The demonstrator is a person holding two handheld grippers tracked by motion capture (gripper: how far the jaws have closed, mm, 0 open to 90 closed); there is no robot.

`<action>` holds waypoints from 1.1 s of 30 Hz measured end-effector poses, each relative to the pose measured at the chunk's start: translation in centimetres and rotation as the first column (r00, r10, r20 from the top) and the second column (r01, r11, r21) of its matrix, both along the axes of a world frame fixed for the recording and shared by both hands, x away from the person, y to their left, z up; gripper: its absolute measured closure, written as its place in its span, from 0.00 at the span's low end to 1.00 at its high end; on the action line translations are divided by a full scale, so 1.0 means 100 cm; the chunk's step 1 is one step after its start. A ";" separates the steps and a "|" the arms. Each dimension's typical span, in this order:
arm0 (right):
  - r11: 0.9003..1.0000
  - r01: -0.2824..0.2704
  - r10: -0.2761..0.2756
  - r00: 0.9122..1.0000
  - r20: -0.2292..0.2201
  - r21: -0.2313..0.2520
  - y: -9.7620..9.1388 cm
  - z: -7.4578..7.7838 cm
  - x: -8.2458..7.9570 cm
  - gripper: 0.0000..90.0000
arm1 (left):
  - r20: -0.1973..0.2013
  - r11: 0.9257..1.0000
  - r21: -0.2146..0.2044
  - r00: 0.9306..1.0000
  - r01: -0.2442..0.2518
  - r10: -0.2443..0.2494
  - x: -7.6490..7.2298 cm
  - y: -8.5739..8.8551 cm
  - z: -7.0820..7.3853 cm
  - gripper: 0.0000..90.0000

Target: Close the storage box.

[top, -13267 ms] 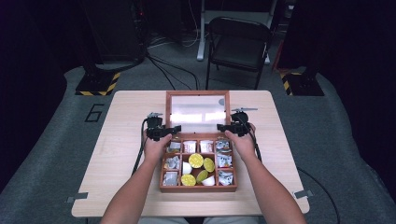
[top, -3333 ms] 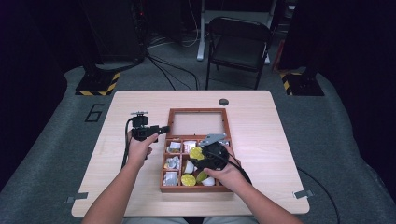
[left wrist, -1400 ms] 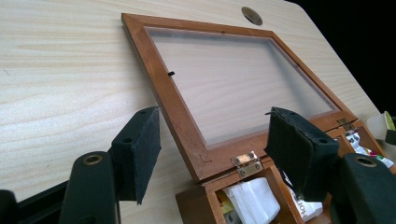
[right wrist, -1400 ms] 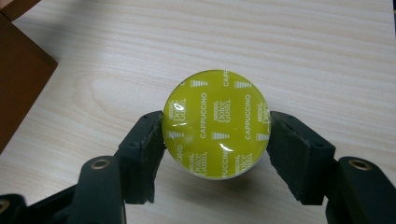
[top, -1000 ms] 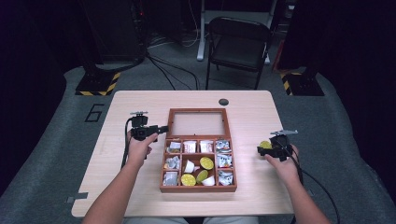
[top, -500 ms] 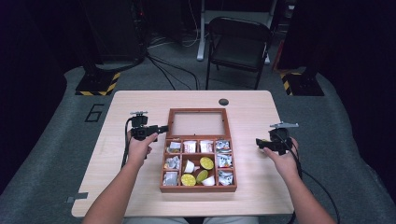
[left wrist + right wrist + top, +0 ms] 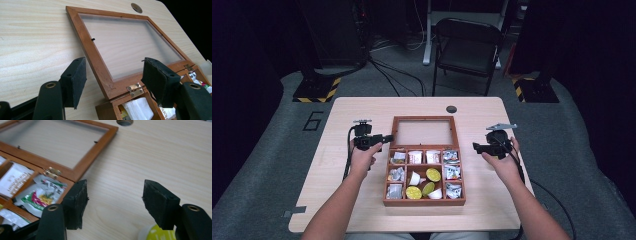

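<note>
A wooden compartment box (image 7: pixel 424 202) sits mid-table, its glass lid (image 7: pixel 424 119) swung back flat. It holds several packets and yellow-lidded cups (image 7: pixel 433 174). My left gripper (image 7: pixel 389 138) hovers left of the box, open, and the left gripper view puts its jaws (image 7: pixel 113 72) over the lid frame (image 7: pixel 97 60) and hinge. Right of the box my right gripper (image 7: pixel 475 146) is open and points at the box. Its jaws (image 7: pixel 115 195) have just been closing with only bare table between them. A yellow-lidded cup (image 7: pixel 156 233) stands on the table just under its right jaw.
A round cable hole (image 7: pixel 451 109) is in the table behind the lid. A folding chair (image 7: pixel 467 47) stands beyond the far edge. Bare table (image 7: pixel 352 115) lies on both sides of the box and in front of it.
My right hand has risen and drawn back from the yellow-lidded cup left on the table right of the box. The left hand has stayed put.
</note>
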State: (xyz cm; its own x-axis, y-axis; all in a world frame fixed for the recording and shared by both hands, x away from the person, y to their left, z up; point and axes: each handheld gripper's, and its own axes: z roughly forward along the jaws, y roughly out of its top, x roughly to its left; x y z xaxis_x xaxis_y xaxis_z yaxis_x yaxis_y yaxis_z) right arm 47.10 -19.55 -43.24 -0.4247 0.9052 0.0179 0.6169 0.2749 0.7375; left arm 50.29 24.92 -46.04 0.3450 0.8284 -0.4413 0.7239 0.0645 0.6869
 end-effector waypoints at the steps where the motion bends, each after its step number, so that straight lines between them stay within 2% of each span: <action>1: 1.000 0.004 -0.004 1.000 -0.005 0.011 0.004 0.002 0.001 0.42 | -0.003 1.000 -0.001 1.000 0.001 -0.001 0.000 0.000 0.000 0.40; 4: 0.999 -0.032 0.032 0.999 -0.004 0.013 0.011 0.006 0.005 0.47 | -0.005 1.000 0.007 1.000 0.010 -0.010 0.001 0.001 -0.001 0.40; 6: 0.999 -0.033 0.033 0.999 -0.014 0.032 0.018 0.009 0.006 0.48 | -0.004 1.000 -0.001 1.000 0.004 -0.004 0.002 0.001 -0.001 0.40; 8: 0.998 -0.056 0.056 0.998 -0.015 0.027 0.023 0.012 0.010 0.46 | -0.008 1.000 -0.005 1.000 0.000 0.000 0.002 0.002 -0.001 0.40; 10: 0.997 -0.063 0.064 0.998 -0.023 0.041 0.029 0.014 0.014 0.44 | -0.012 1.000 0.001 1.000 -0.004 0.004 0.004 0.002 -0.001 0.40; 11: 0.997 -0.060 0.062 0.998 -0.025 0.056 0.033 0.015 0.016 0.42 | -0.008 1.000 0.003 1.000 -0.003 0.003 0.005 0.002 0.000 0.39; 16: 0.995 -0.070 0.072 0.997 -0.024 0.065 0.044 0.016 0.029 0.40 | -0.002 1.000 0.005 1.000 0.010 -0.010 0.007 -0.001 0.003 0.39; 18: 0.995 -0.071 0.072 0.997 -0.018 0.076 0.048 0.016 0.033 0.40 | -0.004 1.000 0.001 1.000 0.014 -0.014 0.009 -0.002 0.002 0.39; 19: 0.994 -0.061 0.064 0.997 -0.033 0.085 0.050 0.016 0.034 0.40 | -0.004 1.000 -0.008 1.000 0.006 -0.006 0.009 -0.003 0.002 0.39; 22: 0.995 -0.063 0.065 0.997 -0.028 0.077 0.053 0.015 0.040 0.40 | -0.008 1.000 0.006 1.000 0.024 -0.024 0.012 -0.005 0.000 0.39; 23: 0.995 -0.050 0.054 0.998 -0.043 0.089 0.056 0.015 0.041 0.40 | -0.008 1.000 0.002 1.000 0.021 -0.021 0.012 -0.006 -0.001 0.39; 26: 0.995 -0.051 0.056 0.997 -0.049 0.091 0.057 0.012 0.044 0.40 | -0.014 1.000 -0.006 1.000 0.017 -0.018 0.014 -0.007 -0.002 0.39; 27: 0.994 -0.051 0.056 0.997 -0.051 0.092 0.057 0.011 0.045 0.39 | -0.008 1.000 0.006 1.000 0.029 -0.029 0.015 -0.007 -0.002 0.39; 33: 0.995 -0.022 0.032 0.995 -0.090 0.102 0.062 0.004 0.051 0.34 | -0.026 1.000 -0.001 1.000 0.010 -0.010 0.018 -0.007 -0.008 0.38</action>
